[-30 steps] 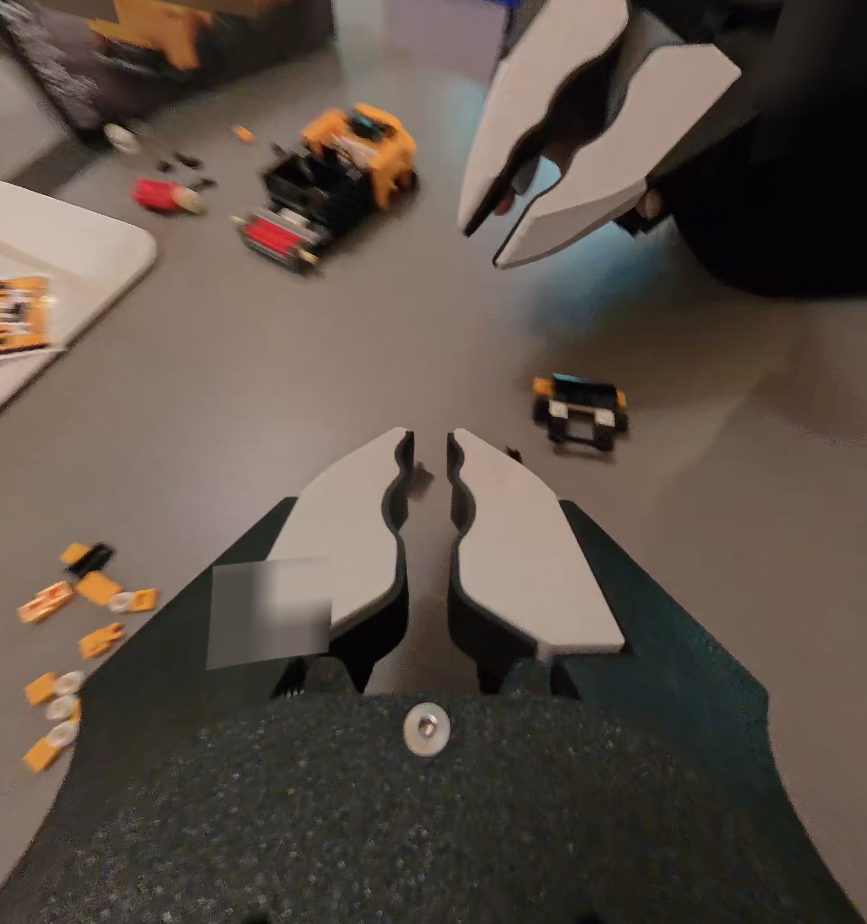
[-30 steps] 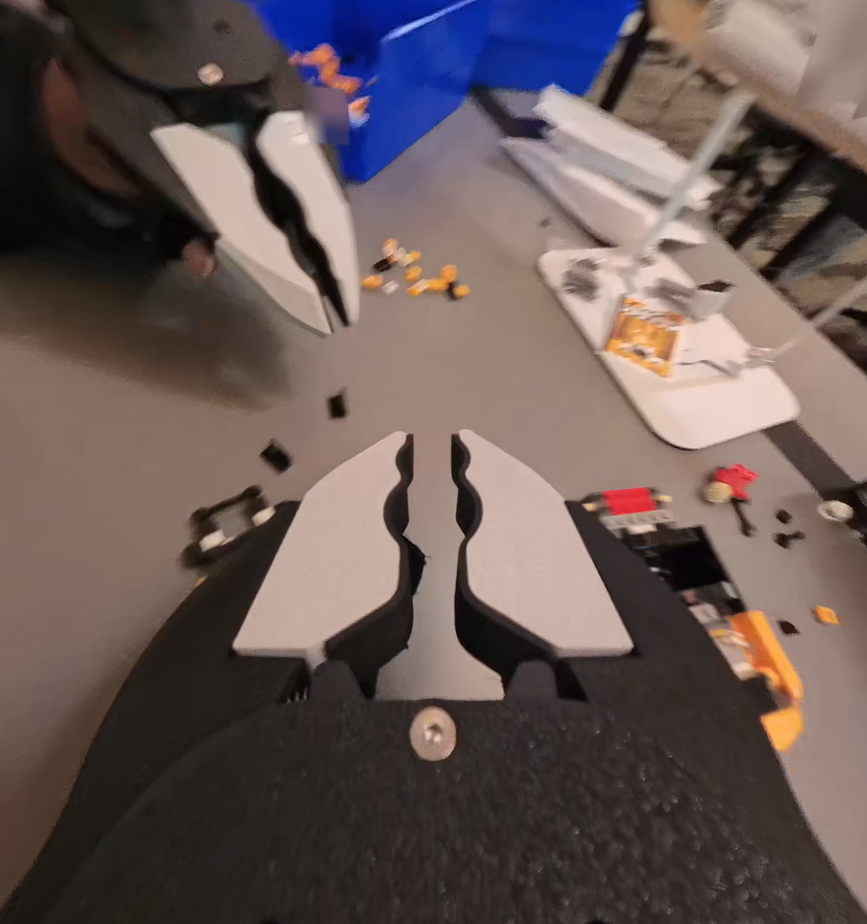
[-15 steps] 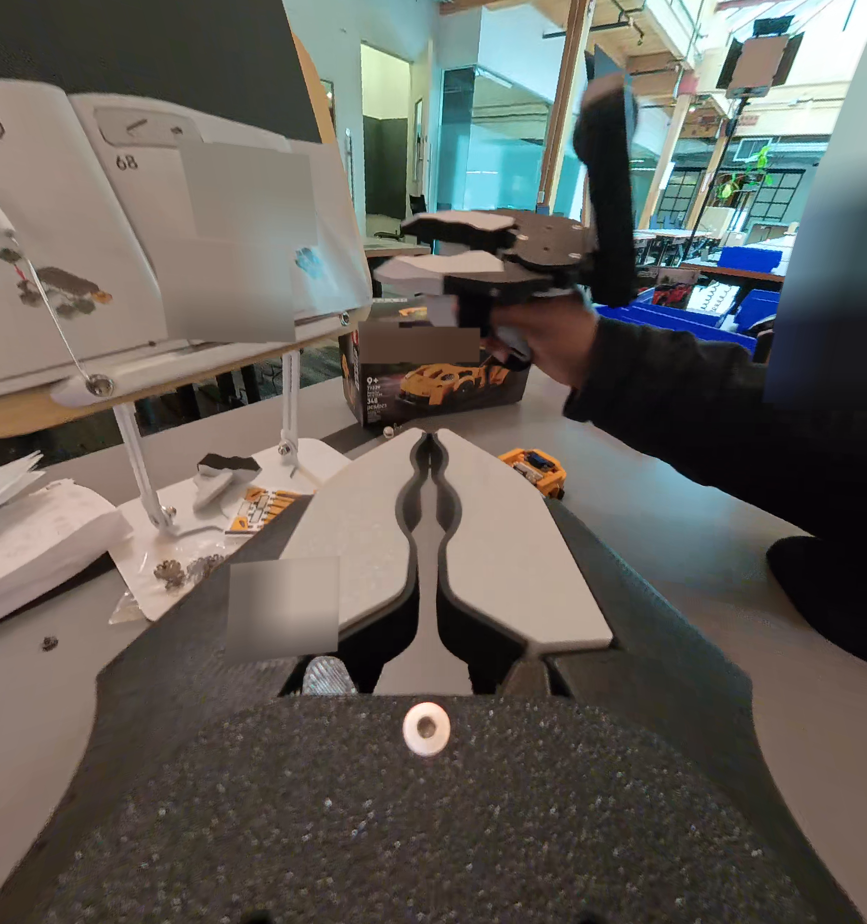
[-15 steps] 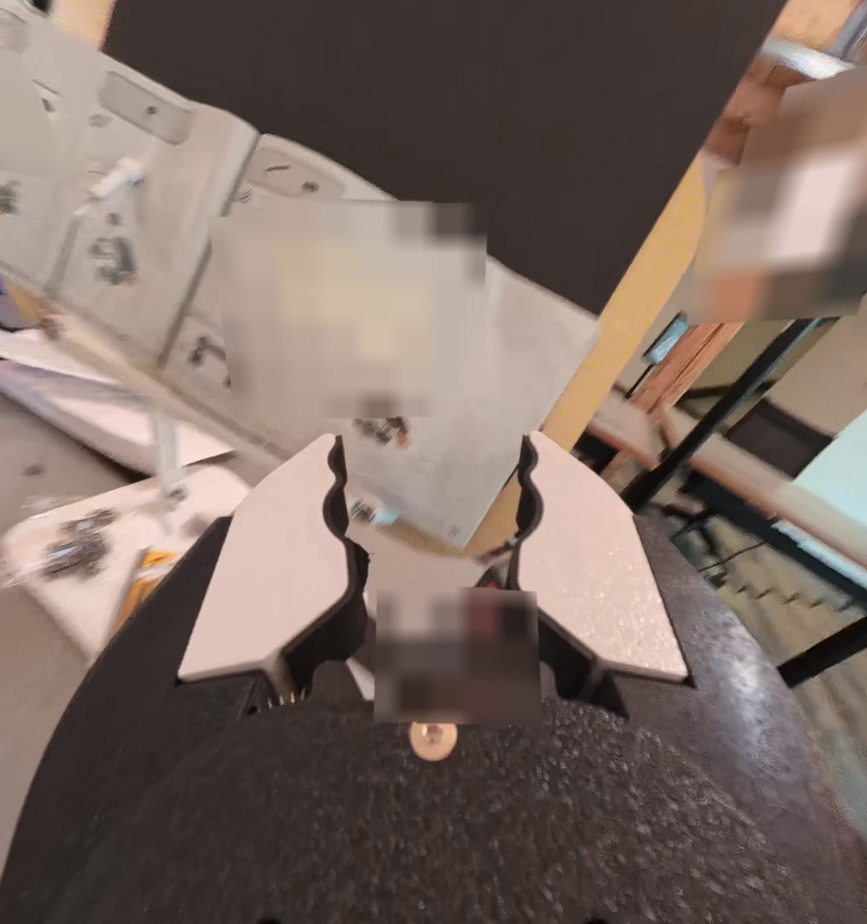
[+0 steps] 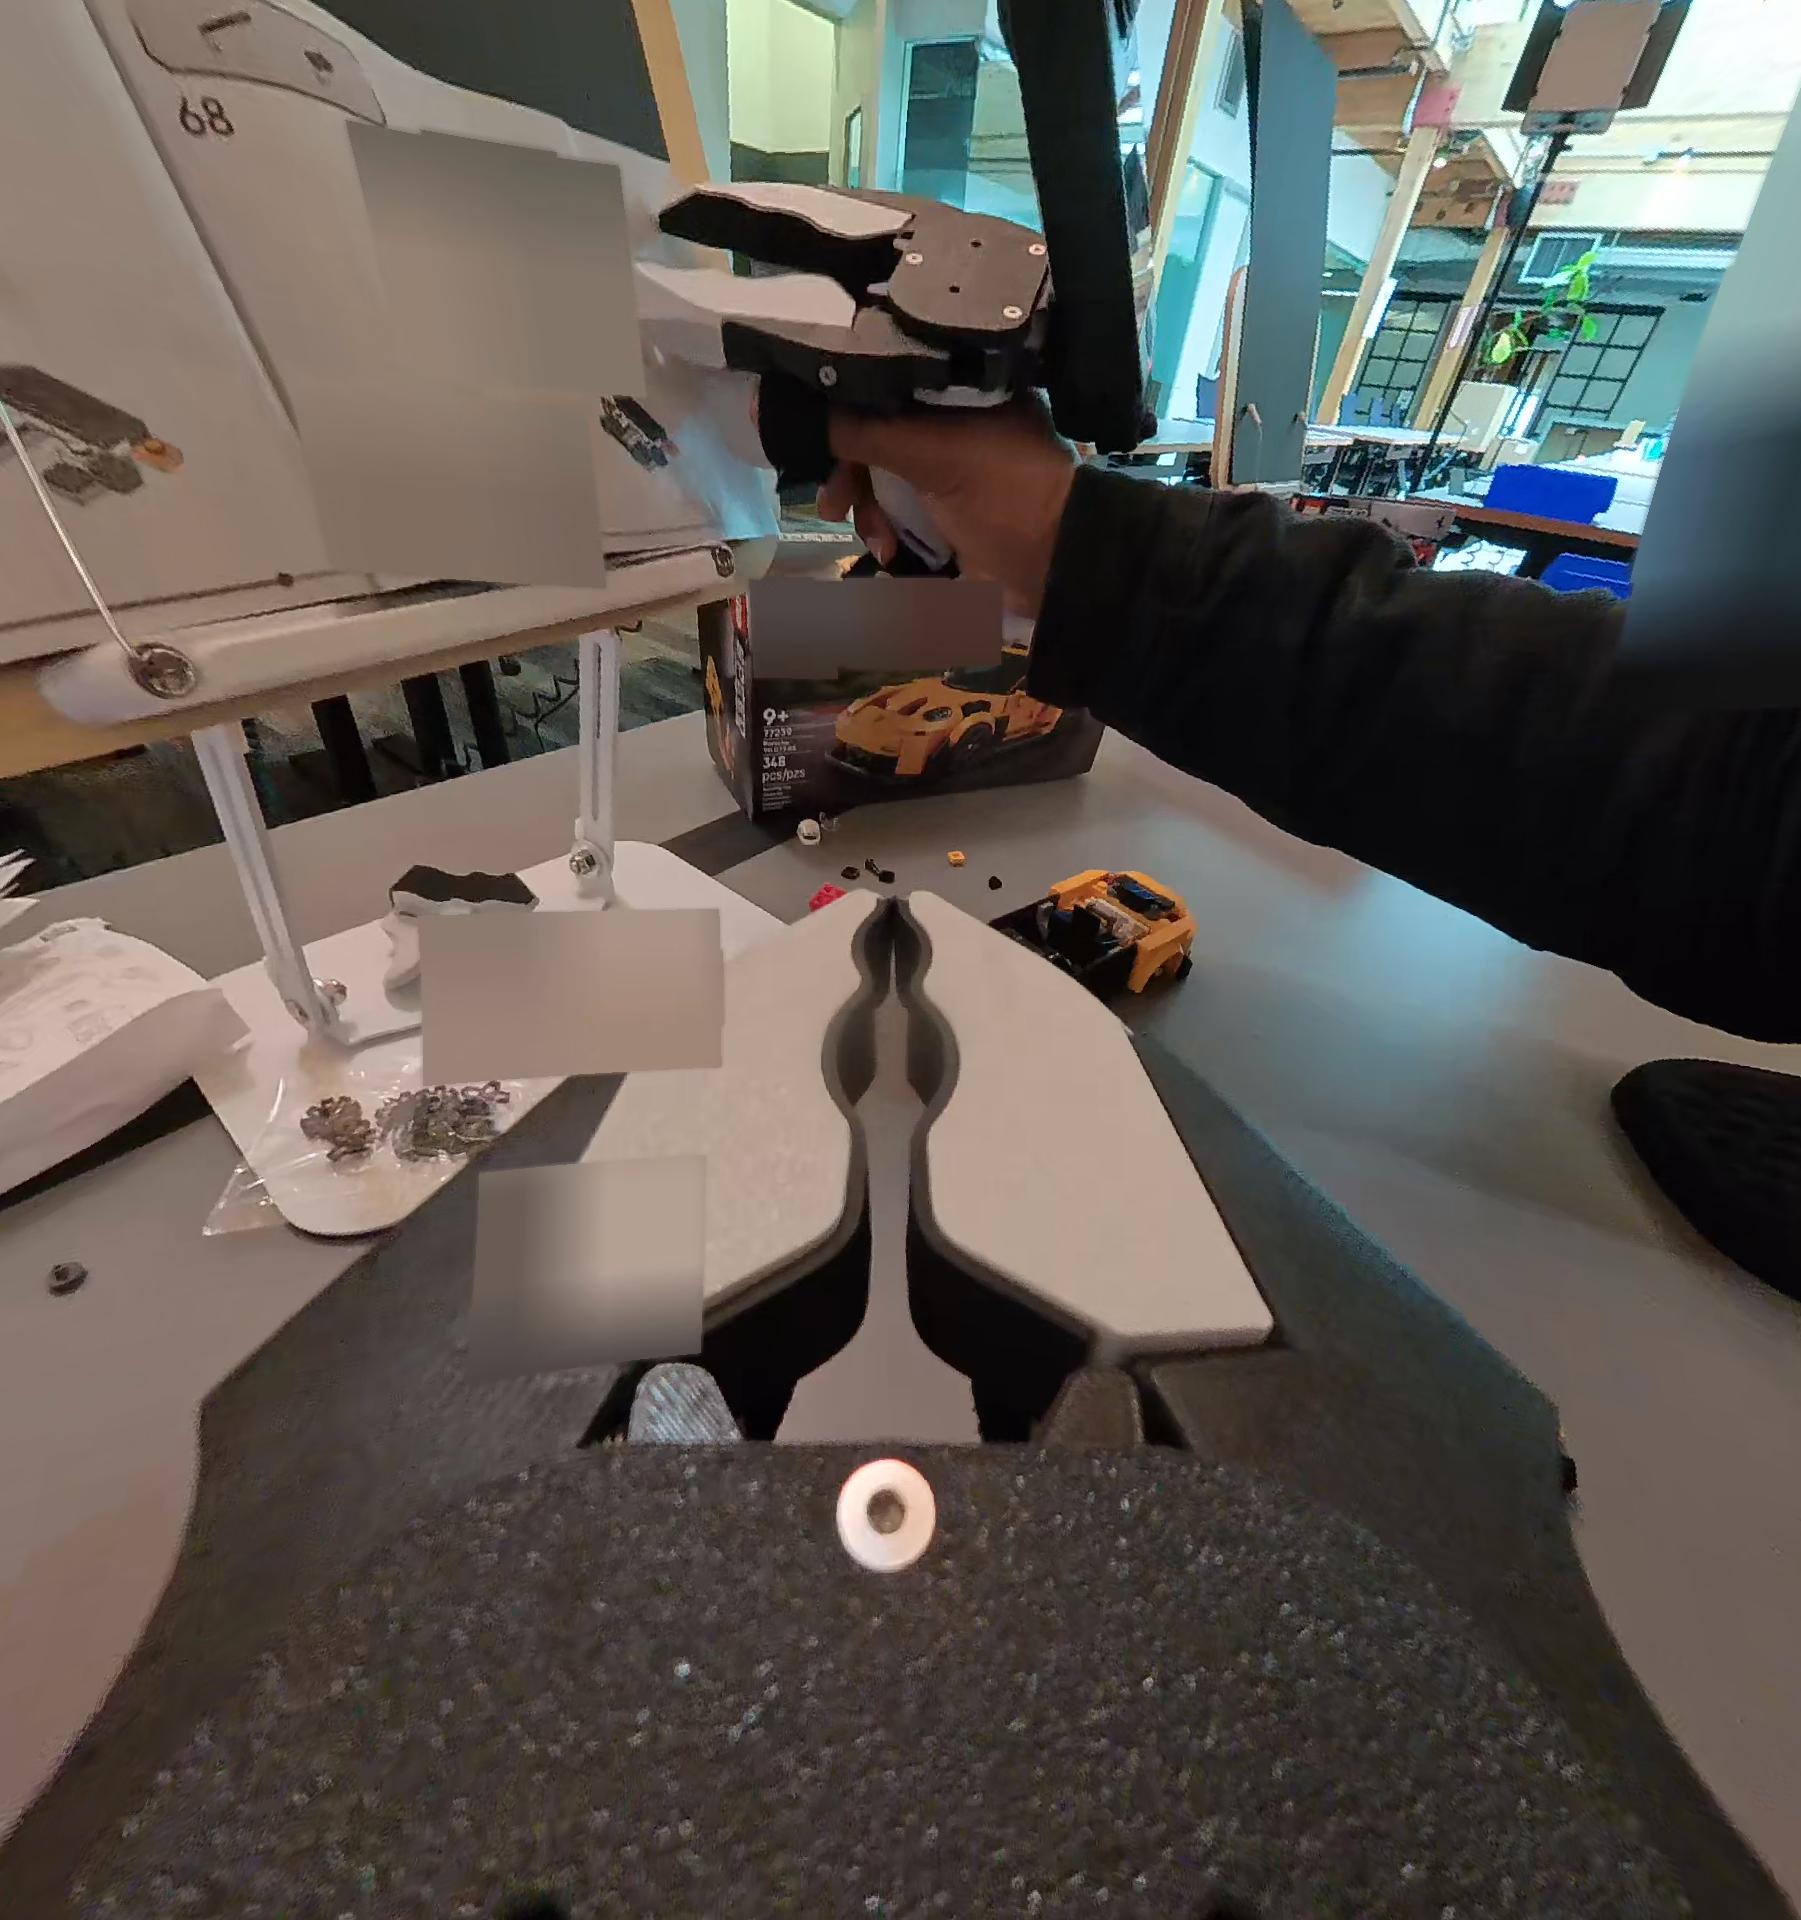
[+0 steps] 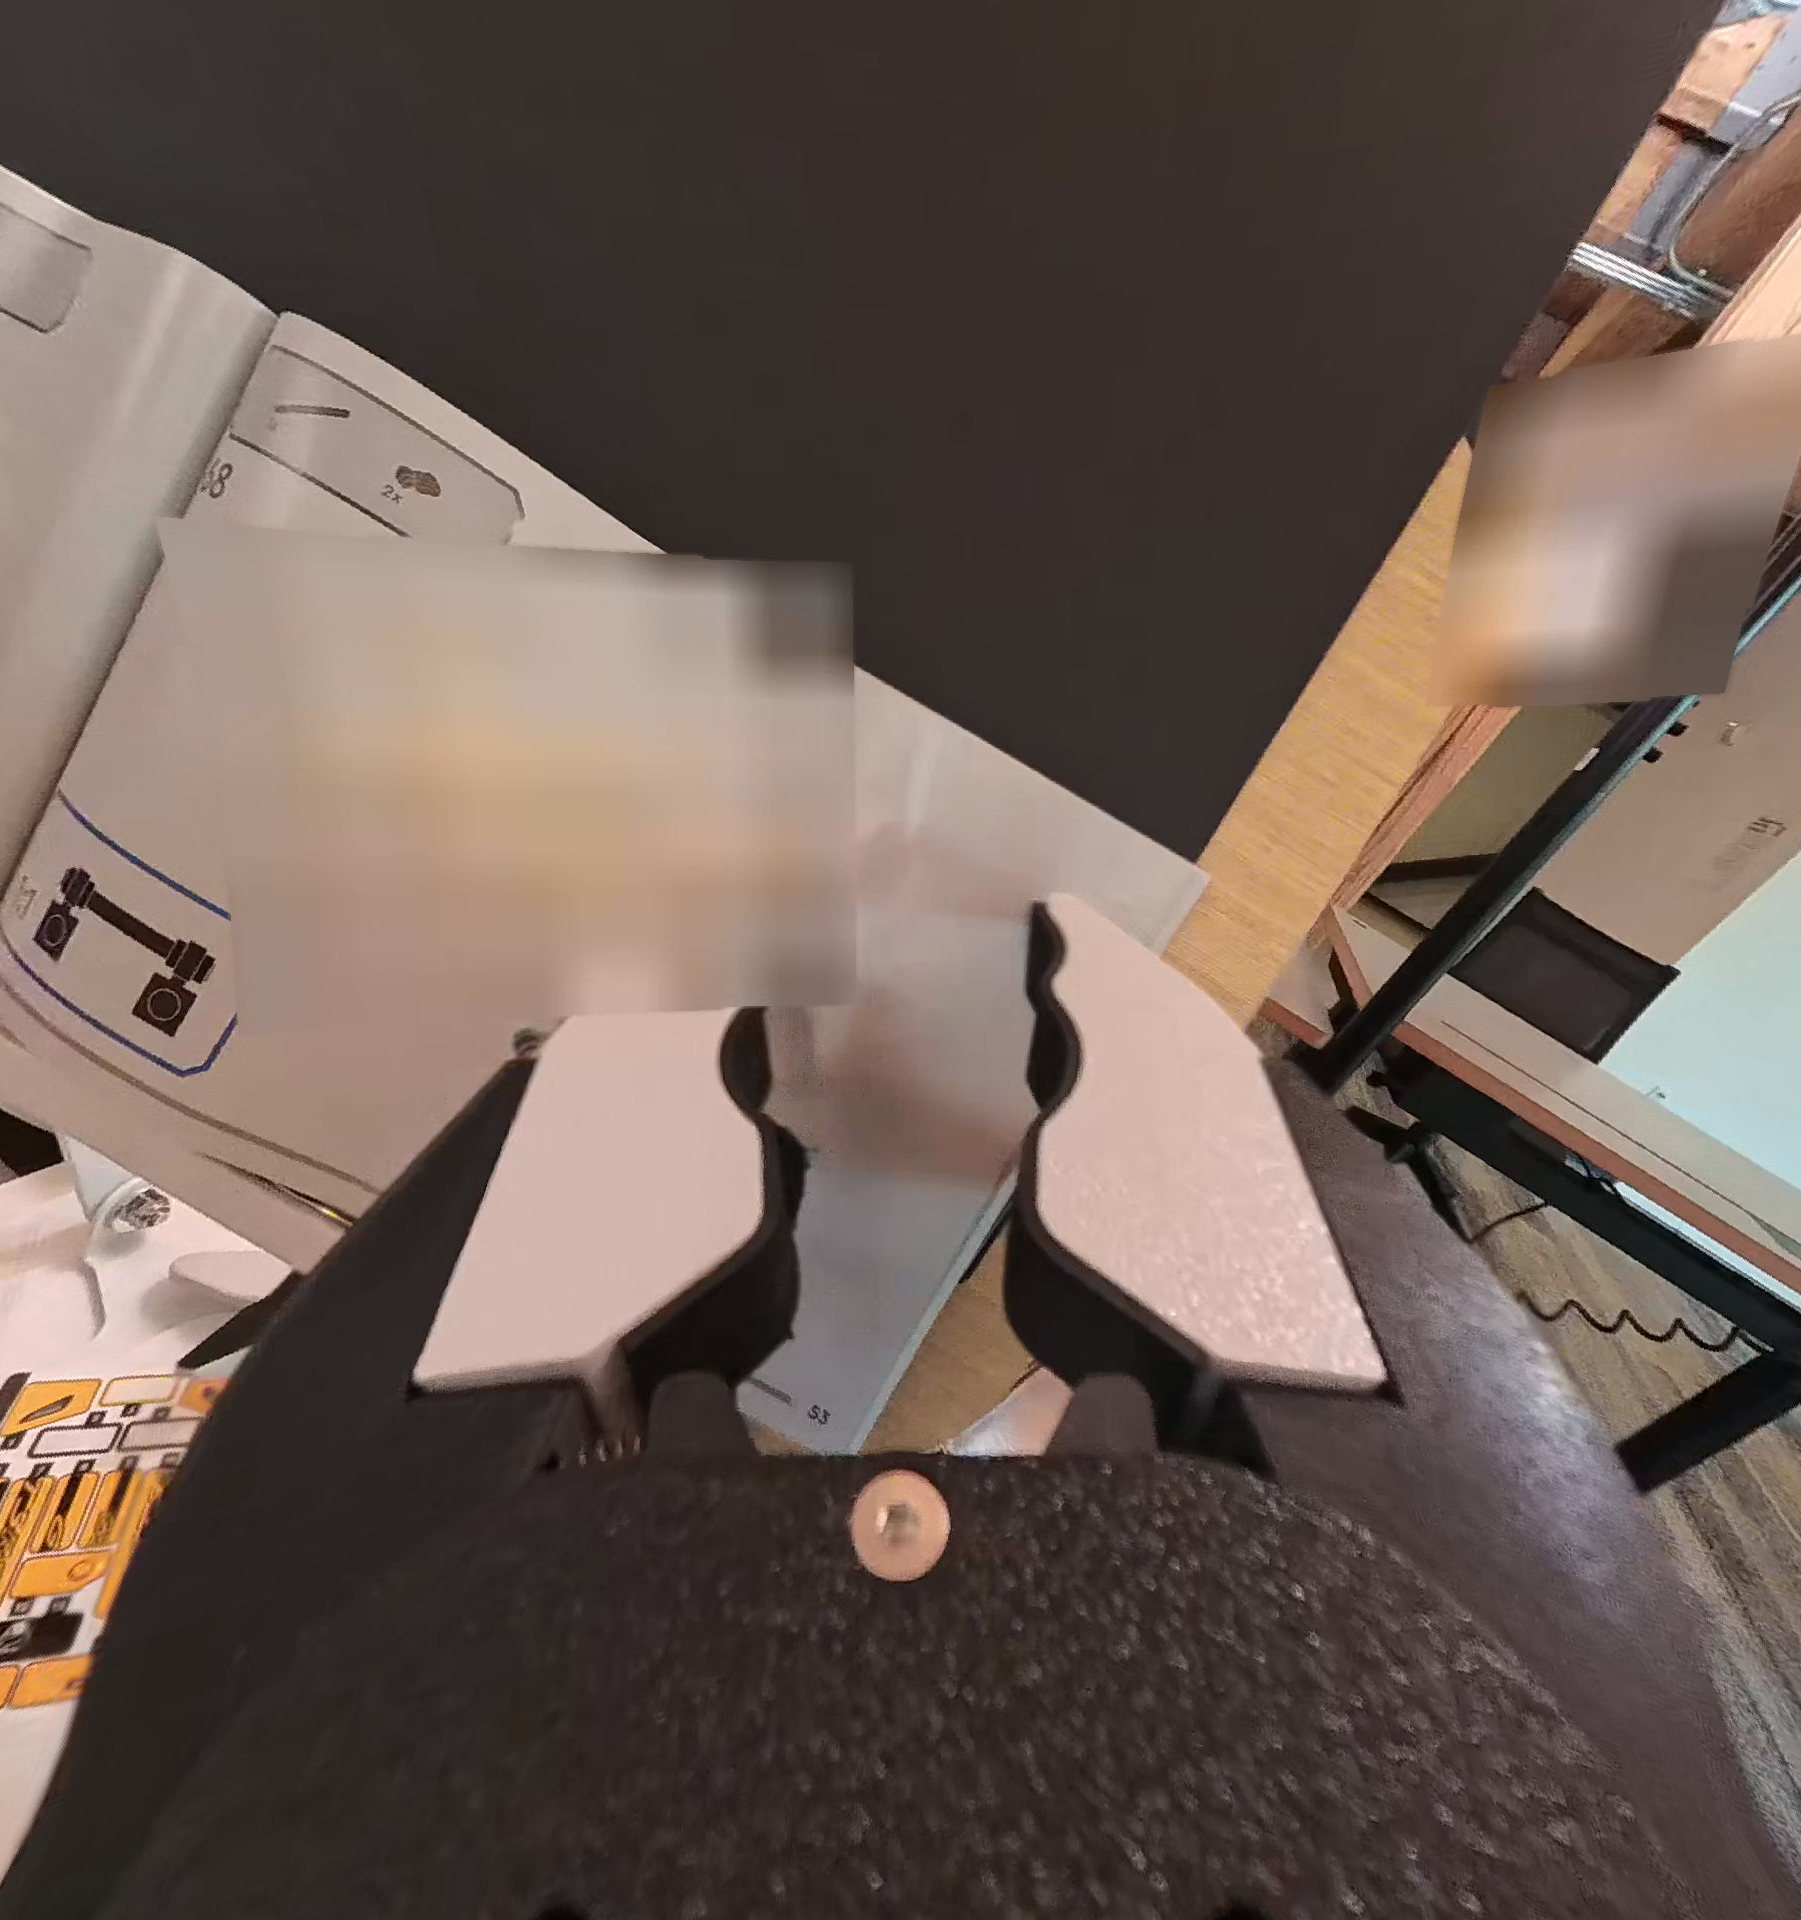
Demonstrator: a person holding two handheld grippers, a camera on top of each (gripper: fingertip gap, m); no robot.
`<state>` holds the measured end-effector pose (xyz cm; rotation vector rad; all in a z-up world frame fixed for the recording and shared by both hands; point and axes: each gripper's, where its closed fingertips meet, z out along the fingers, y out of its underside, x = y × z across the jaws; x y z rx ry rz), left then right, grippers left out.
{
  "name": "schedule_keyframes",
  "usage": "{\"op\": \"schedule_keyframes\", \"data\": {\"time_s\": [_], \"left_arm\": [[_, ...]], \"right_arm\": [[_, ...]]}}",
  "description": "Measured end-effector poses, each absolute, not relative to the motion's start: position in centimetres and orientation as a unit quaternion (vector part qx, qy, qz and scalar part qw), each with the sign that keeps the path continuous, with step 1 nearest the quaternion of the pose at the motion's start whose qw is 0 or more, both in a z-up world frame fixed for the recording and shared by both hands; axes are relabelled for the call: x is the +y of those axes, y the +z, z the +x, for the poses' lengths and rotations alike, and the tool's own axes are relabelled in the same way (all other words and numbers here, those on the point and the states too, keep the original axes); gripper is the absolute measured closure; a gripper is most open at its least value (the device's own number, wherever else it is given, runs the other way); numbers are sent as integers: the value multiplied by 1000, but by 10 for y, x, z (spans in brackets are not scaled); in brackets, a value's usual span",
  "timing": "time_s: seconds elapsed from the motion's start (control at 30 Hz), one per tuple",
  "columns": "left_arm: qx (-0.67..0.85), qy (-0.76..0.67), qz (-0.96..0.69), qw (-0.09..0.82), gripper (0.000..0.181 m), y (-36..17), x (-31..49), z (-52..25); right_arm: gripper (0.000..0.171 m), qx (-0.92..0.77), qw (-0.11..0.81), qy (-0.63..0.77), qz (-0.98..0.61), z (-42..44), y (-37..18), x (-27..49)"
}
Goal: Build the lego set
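Observation:
The instruction booklet [image 5: 148, 343] stands open on a white stand [image 5: 252, 883] at the back left. My right gripper [image 5: 664, 251], held up by a hand, is open at the booklet's right page. In the right wrist view the gripper [image 6: 901, 935] has that page [image 6: 896, 1226] between its open fingers; I cannot tell if they touch it. My left gripper [image 5: 891, 912] is shut and empty, low over the grey table [image 5: 1395, 1091]. The partly built orange and black car [image 5: 1104, 930] sits just beyond its tips, to the right.
The set's box [image 5: 906, 738] stands behind the car, with small loose pieces [image 5: 875, 868] in front of it. A bag of dark parts [image 5: 408, 1122] lies on the stand's base. A sticker sheet [image 6: 34, 1496] lies below the booklet. The dark sleeve [image 5: 1447, 707] crosses the right side. Left tips to right tips: about 30 cm.
Both grippers have lifted from the table and tilted up toward the booklet. The left gripper has closed. The right gripper has opened and moved onto the booklet's right page.

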<state>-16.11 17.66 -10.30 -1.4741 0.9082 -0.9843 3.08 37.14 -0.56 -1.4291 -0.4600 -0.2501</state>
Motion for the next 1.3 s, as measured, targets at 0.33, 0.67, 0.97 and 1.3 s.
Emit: {"op": "schedule_keyframes", "data": {"time_s": [0.33,0.67,0.97,1.3], "left_arm": [[393,-414,-618,540,181,-103,170,-157],[398,-420,-619,531,181,-106,166,-153],[398,-420,-623,527,181,-109,166,-153],[383,-430,-618,534,181,-86,176,-153]], "right_arm": [[171,-243,694,-74,-674,18,-22,362],[106,-219,703,-134,-664,40,-1,375],[146,-220,714,-160,-645,37,1,363],[147,-311,745,-298,-509,3,9,303]]}}
